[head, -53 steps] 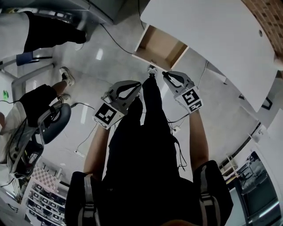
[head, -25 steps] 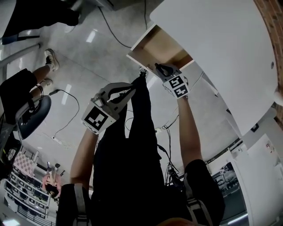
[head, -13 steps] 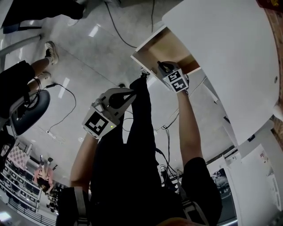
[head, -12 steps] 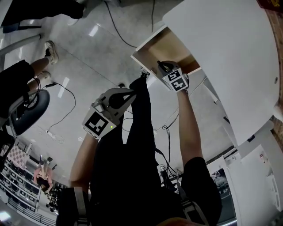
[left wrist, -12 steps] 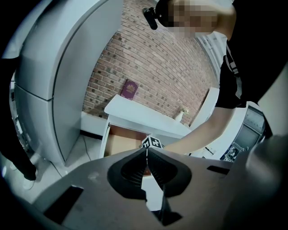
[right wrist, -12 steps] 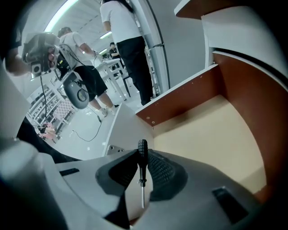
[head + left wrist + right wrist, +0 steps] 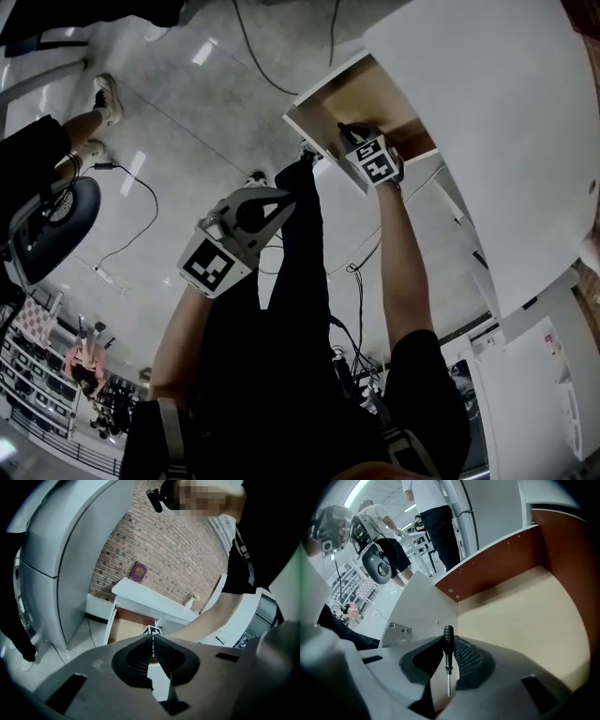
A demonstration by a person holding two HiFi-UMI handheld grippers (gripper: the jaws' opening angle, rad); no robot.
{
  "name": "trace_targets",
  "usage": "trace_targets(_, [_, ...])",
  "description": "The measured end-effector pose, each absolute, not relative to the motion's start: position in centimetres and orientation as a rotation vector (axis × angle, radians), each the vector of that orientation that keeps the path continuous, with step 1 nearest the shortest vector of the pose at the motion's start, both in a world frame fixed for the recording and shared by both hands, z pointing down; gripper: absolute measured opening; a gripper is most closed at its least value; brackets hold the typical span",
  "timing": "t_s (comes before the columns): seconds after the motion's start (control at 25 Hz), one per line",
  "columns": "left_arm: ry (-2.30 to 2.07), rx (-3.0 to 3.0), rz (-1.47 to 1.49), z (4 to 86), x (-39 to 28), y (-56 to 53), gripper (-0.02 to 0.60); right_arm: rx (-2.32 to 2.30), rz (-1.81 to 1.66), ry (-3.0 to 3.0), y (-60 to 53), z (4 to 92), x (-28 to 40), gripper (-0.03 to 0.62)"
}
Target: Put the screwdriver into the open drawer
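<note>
Head view: the right gripper (image 7: 349, 131) reaches over the front edge of the open drawer (image 7: 375, 94), which is pulled out from under the white desk (image 7: 487, 112) at the far right. Its marker cube sits just above the drawer front. The screwdriver cannot be made out from here. The left gripper (image 7: 281, 195) hangs lower and nearer, in front of the person's black trousers (image 7: 300, 309), well apart from the drawer. An office chair (image 7: 52, 225) stands on the pale floor (image 7: 169, 122) at the left.

Left gripper view: the left gripper (image 7: 153, 645) has its jaws pressed together with nothing between them. Beyond them are the desk (image 7: 154, 603), the drawer (image 7: 124, 627) and a brick wall (image 7: 164, 550). A dark red book (image 7: 138, 572) lies on the desk.

Right gripper view: the right gripper (image 7: 449, 646) pinches the screwdriver (image 7: 448, 635) between narrow jaws. Its black handle points away towards the drawer and its thin shaft points back to the camera. It hangs above the near left corner of the drawer (image 7: 520, 620), whose pale floor lies bare beneath it.
</note>
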State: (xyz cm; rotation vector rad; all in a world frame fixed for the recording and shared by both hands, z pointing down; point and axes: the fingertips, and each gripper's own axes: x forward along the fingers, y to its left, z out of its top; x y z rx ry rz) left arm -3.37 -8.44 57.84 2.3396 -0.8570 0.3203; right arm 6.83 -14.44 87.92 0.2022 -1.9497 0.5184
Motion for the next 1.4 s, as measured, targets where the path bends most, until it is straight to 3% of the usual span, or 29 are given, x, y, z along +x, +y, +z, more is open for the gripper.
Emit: trace_targets(1.4, [-0.922,2.256,0.286,60.1,-3.1,-8.0,0.017,0.128,0.434,-1.851,-14.9,93.1,7.2,0.127])
